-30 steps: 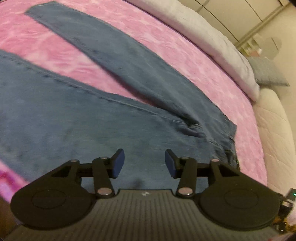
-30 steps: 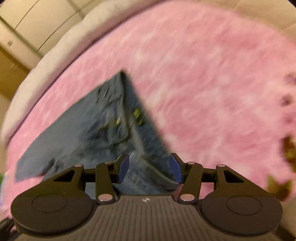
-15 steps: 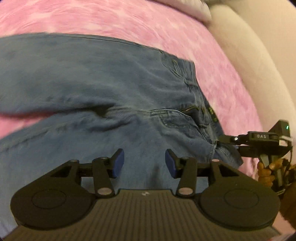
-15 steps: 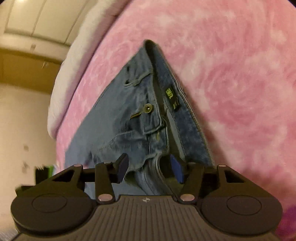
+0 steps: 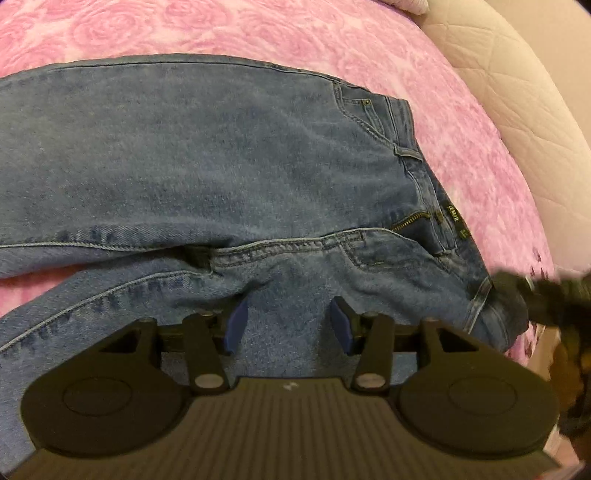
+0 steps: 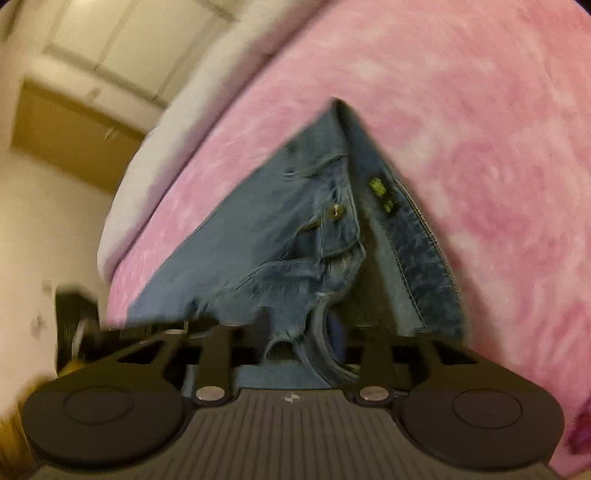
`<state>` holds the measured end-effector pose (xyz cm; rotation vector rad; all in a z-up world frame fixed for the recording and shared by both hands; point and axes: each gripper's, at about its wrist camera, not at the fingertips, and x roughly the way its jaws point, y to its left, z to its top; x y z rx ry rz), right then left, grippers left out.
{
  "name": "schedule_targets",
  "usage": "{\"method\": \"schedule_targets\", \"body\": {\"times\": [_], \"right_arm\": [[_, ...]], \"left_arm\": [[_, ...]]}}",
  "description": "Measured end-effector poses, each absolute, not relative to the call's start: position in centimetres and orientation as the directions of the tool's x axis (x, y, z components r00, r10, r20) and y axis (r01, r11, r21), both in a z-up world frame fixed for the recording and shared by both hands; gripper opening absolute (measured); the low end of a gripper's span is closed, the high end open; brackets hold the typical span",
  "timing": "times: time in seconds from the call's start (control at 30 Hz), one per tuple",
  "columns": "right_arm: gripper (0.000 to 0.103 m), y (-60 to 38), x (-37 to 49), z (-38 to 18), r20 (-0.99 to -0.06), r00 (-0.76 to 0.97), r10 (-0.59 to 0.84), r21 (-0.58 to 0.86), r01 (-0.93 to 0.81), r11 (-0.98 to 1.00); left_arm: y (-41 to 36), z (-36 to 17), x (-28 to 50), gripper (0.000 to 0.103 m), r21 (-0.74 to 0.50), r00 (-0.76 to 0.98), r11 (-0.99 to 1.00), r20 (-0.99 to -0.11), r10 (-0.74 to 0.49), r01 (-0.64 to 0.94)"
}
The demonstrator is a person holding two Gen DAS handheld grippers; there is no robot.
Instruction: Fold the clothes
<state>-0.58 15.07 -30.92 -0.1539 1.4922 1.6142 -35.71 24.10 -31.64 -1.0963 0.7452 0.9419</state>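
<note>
A pair of blue jeans (image 5: 221,155) lies spread on a pink rose-patterned bedspread (image 5: 258,29), waistband to the right, fly open. My left gripper (image 5: 288,321) is open and hovers over the near thigh, just below the crotch seam. In the right wrist view the jeans (image 6: 280,229) run away from me, with the button and green label showing. My right gripper (image 6: 299,332) has the near waistband corner between its fingers, which have drawn in on the denim. It shows as a dark blur at the right edge of the left wrist view (image 5: 546,295).
A cream quilted bed edge (image 5: 517,92) runs along the right of the left wrist view. A white pillow or duvet (image 6: 162,147) lies at the far side of the bed, with a wooden cabinet (image 6: 74,136) and wall beyond.
My left gripper swung from the legs to the hip area and came lower. My right gripper closed in on the waistband corner; denim now sits between its fingers.
</note>
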Motion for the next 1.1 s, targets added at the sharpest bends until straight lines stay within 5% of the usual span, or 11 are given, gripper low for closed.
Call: {"method": "schedule_targets", "body": {"times": [0.1,0.13,0.17,0.5,0.63,0.8,0.83,0.93,0.97,1.03,1.1], "right_arm": [[0.043,18.0,0.1,-33.4,-0.630,-0.585,0.512,0.766,-0.576,0.285],[0.021,18.8,0.0,-34.2,-0.651,-0.583,0.486,0.755,-0.564,0.336],[0.016,19.1,-0.2,-34.4,-0.674,-0.567,0.473,0.735,-0.578,0.354],[0.011,12.4,-8.1,-24.3,-0.670,-0.431,0.604,0.438,-0.887,-0.147],[0.010,15.2,-7.4,-24.5,-0.675,-0.335,0.657,0.340,-0.932,-0.125],[0.010,21.1,-2.4,-31.9,-0.849,-0.203,0.488,0.323,-0.930,0.176],[0.000,21.0,-1.9,-31.8,-0.852,-0.183,0.491,0.318,-0.925,0.208],[0.000,20.7,-0.4,-31.8,-0.860,-0.123,0.495,0.304,-0.903,0.305],[0.027,20.5,0.0,-31.6,-0.863,-0.101,0.495,0.296,-0.895,0.334],[0.054,18.6,0.7,-30.0,-0.865,-0.034,0.501,0.249,-0.896,0.368],[0.052,16.1,1.8,-28.9,-0.846,-0.065,0.530,0.311,-0.867,0.390]], "left_arm": [[24.2,-31.8,-36.4,0.045,-0.423,0.446,0.140,-0.860,0.249,-0.895],[24.3,-31.8,-36.7,0.045,-0.435,0.454,0.132,-0.856,0.248,-0.891],[24.3,-31.7,-36.8,0.045,-0.438,0.456,0.129,-0.855,0.248,-0.890],[24.1,-30.5,-38.4,0.044,-0.443,0.457,0.114,-0.841,0.289,-0.889],[24.4,-30.4,-38.1,0.044,-0.434,0.451,0.123,-0.841,0.299,-0.892],[23.5,-30.0,-38.9,0.044,-0.418,0.435,0.121,-0.845,0.312,-0.900],[23.1,-29.8,-39.3,0.044,-0.409,0.425,0.119,-0.848,0.317,-0.905],[21.7,-29.1,-40.9,0.044,-0.389,0.395,0.087,-0.860,0.322,-0.917],[21.0,-28.9,-41.5,0.044,-0.385,0.385,0.067,-0.865,0.323,-0.920],[19.0,-28.6,-42.7,0.045,-0.385,0.370,0.018,-0.872,0.321,-0.923],[16.9,-28.6,-43.8,0.045,-0.386,0.356,-0.035,-0.881,0.312,-0.922]]}}
